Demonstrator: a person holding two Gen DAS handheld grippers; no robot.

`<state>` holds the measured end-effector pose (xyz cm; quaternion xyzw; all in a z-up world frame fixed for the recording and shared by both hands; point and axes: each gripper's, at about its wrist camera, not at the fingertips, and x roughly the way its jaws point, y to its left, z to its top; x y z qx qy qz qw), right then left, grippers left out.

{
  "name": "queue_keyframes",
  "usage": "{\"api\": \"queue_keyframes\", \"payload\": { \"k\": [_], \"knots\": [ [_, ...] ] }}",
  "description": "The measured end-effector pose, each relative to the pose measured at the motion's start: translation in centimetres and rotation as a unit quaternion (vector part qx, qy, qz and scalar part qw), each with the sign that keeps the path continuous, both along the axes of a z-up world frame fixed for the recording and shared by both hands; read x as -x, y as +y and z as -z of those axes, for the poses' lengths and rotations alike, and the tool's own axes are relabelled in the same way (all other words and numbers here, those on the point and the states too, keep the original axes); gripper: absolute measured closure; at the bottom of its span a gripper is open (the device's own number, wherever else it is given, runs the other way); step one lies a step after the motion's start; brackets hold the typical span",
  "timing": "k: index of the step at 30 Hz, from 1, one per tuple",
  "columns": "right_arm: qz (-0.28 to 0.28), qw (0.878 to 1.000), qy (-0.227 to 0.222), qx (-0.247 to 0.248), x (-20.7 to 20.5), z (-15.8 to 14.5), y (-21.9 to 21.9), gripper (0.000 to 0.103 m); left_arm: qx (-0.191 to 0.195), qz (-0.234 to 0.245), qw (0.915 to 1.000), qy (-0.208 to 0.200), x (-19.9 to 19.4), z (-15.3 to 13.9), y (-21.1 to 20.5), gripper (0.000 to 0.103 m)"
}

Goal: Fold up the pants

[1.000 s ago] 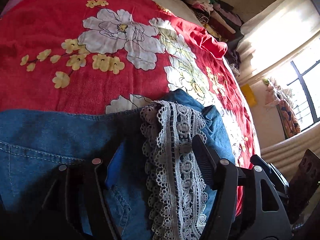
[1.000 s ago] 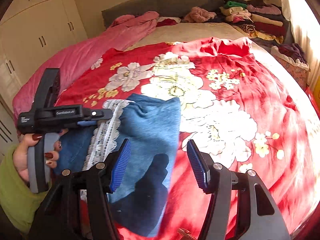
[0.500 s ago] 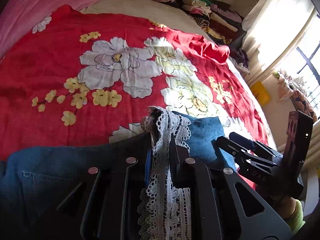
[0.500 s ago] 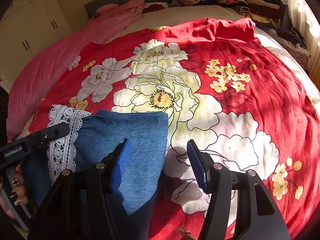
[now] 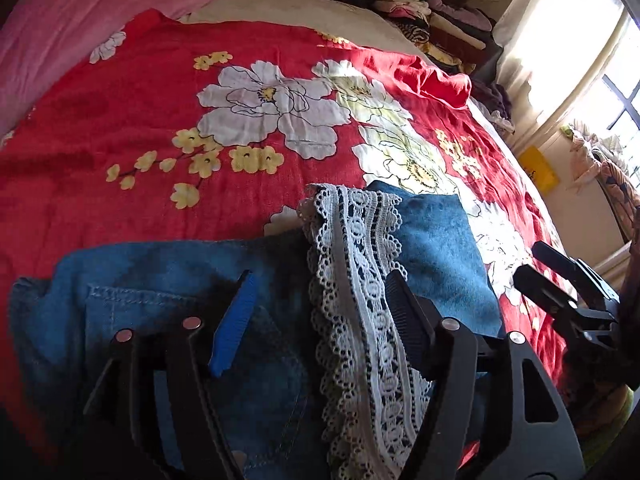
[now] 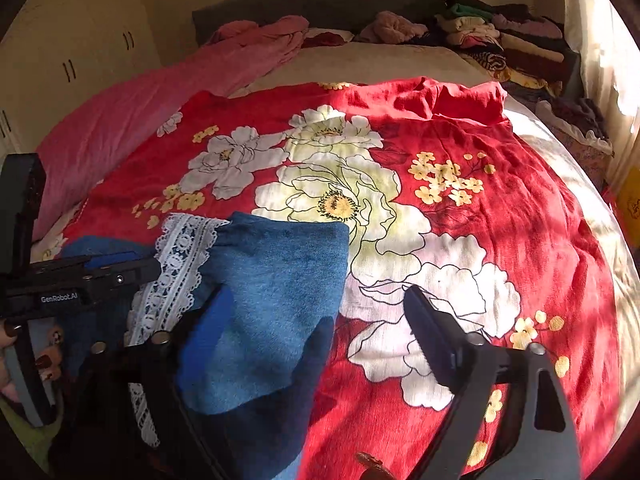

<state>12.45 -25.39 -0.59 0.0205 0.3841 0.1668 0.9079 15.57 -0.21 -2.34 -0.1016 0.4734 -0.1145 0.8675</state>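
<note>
Blue denim pants [image 5: 160, 280] with a white lace trim [image 5: 360, 280] lie folded on the red floral bedspread [image 5: 120, 120]. My left gripper [image 5: 320, 320] hangs just above them with its jaws opening. The lace strip runs between its fingers, and neither pad presses on it. In the right wrist view the folded denim [image 6: 280, 272] lies below my right gripper [image 6: 320, 324], whose jaws are opening wide with nothing gripped. The left gripper [image 6: 120, 272] shows at the left by the lace [image 6: 180, 256]. The right gripper [image 5: 528, 260] appears at the right edge of the left wrist view.
A pink blanket [image 6: 140, 112] lies along the bed's left side. Stacked folded clothes [image 6: 500, 40] sit at the far right by the headboard. A wardrobe [image 6: 60, 40] stands at the left, a window [image 5: 616, 92] at the right. A hand [image 6: 44, 360] holds the left gripper's handle.
Half a second ago the left gripper was shut on the lace trim; it has now let go and pulled back. The right gripper's jaws have spread wider and it has drawn back.
</note>
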Motion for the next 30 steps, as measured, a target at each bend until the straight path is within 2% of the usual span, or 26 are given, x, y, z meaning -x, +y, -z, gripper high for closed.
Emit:
{"api": "queue_keyframes", "payload": {
  "k": [2, 9, 16, 22, 23, 25, 30],
  "knots": [
    [-0.007, 1.0, -0.006, -0.005, 1.6, -0.4, -0.2, 0.013, -0.001, -0.001, 1.0, -0.003, 1.3, -0.3, 0.2, 0.038],
    [-0.019, 1.0, -0.012, 0.006, 6.0, -0.1, -0.2, 0.013, 0.005, 0.006, 1.0, 0.005, 5.5, -0.4, 0.7, 0.034],
    [-0.042, 0.999, -0.001, -0.007, 7.9, 0.8, 0.2, 0.013, 0.049, 0.014, 0.9976, 0.046, 8.6, 1.4, 0.5, 0.034],
    [-0.049, 0.999, 0.003, -0.007, 8.7, 1.3, 0.5, 0.013, 0.054, 0.017, 0.9957, 0.074, 8.8, 3.2, -1.5, 0.034],
    [-0.047, 0.999, 0.004, -0.008, 8.8, 1.3, 0.4, 0.013, 0.051, 0.014, 0.9959, 0.074, 8.7, 3.5, -1.8, 0.037],
    [-0.044, 0.999, 0.006, -0.006, 8.8, 1.4, 0.3, 0.013, 0.055, 0.021, 0.9958, 0.07, 8.6, 3.8, -2.5, 0.092],
    [-0.061, 0.998, -0.006, -0.007, 9.5, 0.7, 1.1, 0.013, 0.03, 0.046, 0.9975, 0.045, 9.9, 2.4, -2.4, 0.094]
  ]
}}
